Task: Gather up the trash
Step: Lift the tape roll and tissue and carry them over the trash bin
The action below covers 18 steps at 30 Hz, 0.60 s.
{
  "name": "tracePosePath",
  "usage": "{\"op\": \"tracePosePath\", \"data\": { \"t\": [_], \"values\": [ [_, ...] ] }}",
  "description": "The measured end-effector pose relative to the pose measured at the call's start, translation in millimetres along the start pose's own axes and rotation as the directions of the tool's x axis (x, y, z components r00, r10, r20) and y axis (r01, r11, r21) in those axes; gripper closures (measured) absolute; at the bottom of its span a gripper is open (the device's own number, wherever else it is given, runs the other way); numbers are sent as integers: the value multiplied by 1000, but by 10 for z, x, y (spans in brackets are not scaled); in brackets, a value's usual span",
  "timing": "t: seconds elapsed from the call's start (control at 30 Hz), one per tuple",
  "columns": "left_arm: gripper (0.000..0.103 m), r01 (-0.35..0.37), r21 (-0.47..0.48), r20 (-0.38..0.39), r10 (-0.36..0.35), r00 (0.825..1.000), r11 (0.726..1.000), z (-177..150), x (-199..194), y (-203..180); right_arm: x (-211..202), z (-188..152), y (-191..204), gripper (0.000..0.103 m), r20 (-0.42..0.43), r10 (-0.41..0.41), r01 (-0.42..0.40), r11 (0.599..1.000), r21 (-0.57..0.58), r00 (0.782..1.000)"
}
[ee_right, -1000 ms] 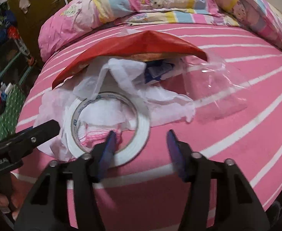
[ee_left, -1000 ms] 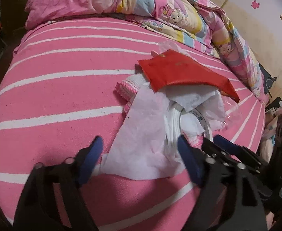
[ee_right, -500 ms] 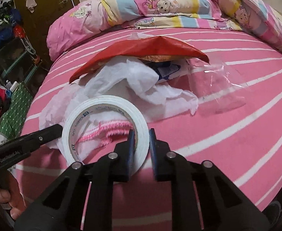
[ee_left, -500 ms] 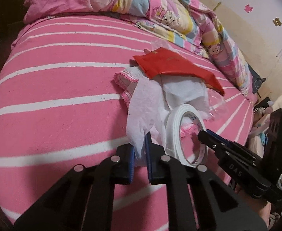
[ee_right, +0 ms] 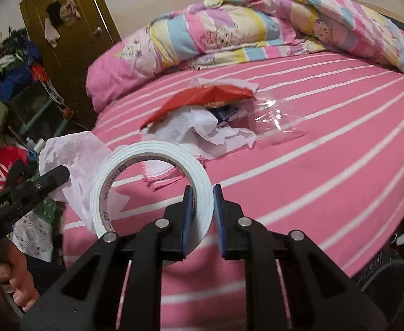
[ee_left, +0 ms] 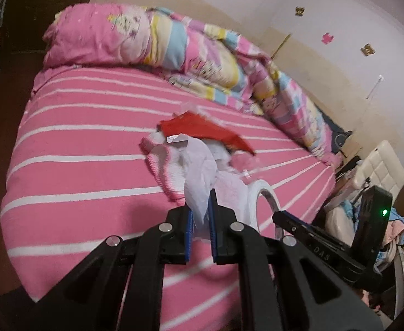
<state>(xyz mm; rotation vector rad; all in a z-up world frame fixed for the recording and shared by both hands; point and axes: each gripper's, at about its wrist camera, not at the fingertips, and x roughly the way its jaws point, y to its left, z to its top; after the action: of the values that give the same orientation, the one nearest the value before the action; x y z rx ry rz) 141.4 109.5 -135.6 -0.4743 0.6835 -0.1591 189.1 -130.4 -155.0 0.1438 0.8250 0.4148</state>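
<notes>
A pink bed [ee_right: 326, 165] with white stripes fills both views, with a rolled cartoon-print quilt [ee_right: 229, 30] along its far side.

The left gripper [ee_left: 200, 229] is clamped on a crumpled white tissue [ee_left: 199, 182], which hangs up out of its blue pads, lifted clear of the sheet. The right gripper [ee_right: 202, 215] is closed on the wall of a roll of white tape [ee_right: 146, 182], one pad inside the ring and one outside; the roll stands upright in the air above the near edge of the bed. In the right view a person's hand [ee_right: 16, 284] shows at the lower left, holding the left gripper's handle.

So two pieces appear picked up but not yet put anywhere. No bin or bag can be made out in either view.

A small heap remains near the middle of the bed: a red wrapper [ee_right: 202, 98] lying over more white tissue paper [ee_right: 202, 132], a clear plastic film [ee_right: 273, 118] just to its right, and a pink-edged white cloth [ee_left: 163, 165] on the near side. Whether the cloth counts as trash cannot be told.

Judging from this, the collecting seems at an early stage: both held items need dropping off, then the wrapper, film and remaining paper.
</notes>
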Motion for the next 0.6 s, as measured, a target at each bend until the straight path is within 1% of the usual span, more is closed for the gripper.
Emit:
{"op": "tracePosePath", "data": {
  "t": [0.13,0.33,0.43,0.6],
  "values": [
    [93,25,-1,22,-25,999,1000,-43,-250,-194,-371,-19,-53,87,29,23,-23,999,30,999],
    [93,70,14,47,-70,996,997,-138,-562,-535,-890,-61,-77,87,89,38,-41,999,34,995],
    [93,98,35,45,-99,994,995,-184,-640,-724,-1156,-112,-160,87,120,30,-35,998,45,992],
    [93,163,79,11,-164,986,983,-269,-623,-1112,-1536,-221,-448,87,158,-6,-8,996,88,987]
  ]
}}
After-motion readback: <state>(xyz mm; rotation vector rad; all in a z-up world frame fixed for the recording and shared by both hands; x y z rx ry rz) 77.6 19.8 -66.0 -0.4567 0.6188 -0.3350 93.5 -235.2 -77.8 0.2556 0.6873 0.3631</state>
